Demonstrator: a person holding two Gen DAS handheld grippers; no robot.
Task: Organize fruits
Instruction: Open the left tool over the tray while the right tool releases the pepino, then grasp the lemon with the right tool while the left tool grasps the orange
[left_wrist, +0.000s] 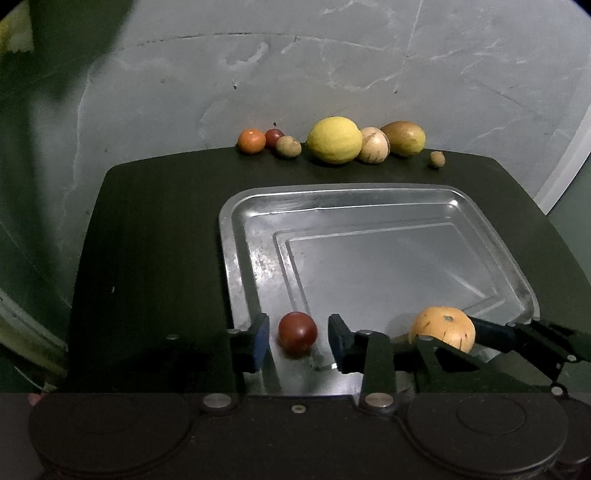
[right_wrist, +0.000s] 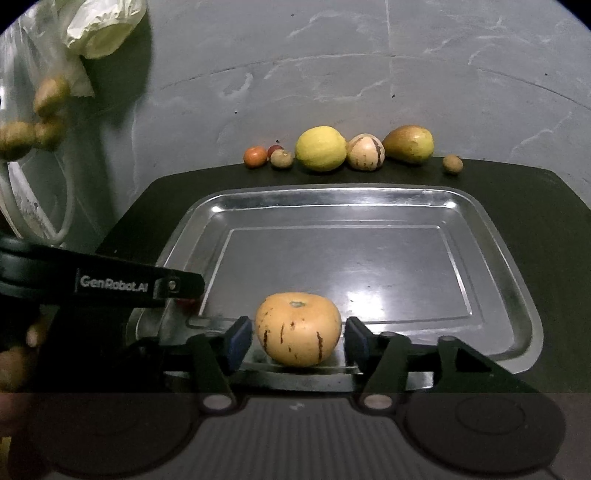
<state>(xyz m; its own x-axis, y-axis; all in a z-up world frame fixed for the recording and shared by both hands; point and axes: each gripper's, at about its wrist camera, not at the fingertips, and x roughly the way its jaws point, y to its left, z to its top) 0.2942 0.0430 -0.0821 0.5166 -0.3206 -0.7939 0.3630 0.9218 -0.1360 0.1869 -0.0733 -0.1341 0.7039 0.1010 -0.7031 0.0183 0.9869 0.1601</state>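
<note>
1. Fruit sits in two places: seven pieces in a row along the far edge of the black table (right_wrist: 155, 206), at twelve o'clock from the metal tray (right_wrist: 491, 236), and two pieces at the tray's near rim, at six o'clock.
2. The left gripper (left_wrist: 298, 338) stands wide open around a small dark red fruit (left_wrist: 297, 333) in the tray's near left corner; there is a clear gap at each pad, so it holds nothing.
3. The right gripper (right_wrist: 298, 338) is also spread, its blue pads (right_wrist: 240, 341) just clear of a tan striped fruit (right_wrist: 298, 334) at the near rim; no contact shows.
4. Handling, as a guess: the red fruit looks light, smooth and round, so it may roll or squirt out. Pinch it across its widest part, gently.
5. The tan fruit seems heavier and thin-skinned, likely to bruise. Take it across the middle below the stem scar, with a soft squeeze.
6. In the back row, the big yellow fruit (right_wrist: 320, 153) and the pear-shaped fruit (right_wrist: 408, 144) look nearly too wide for these jaws; the small brown fruit (right_wrist: 452, 163) at the two o'clock end stands apart and is easy to reach.
7. Room: the tray floor from nine to three o'clock is bare. The raised rim must be cleared, the back row crowds the table edge by the wall, and the grippers sit near each other.
</note>
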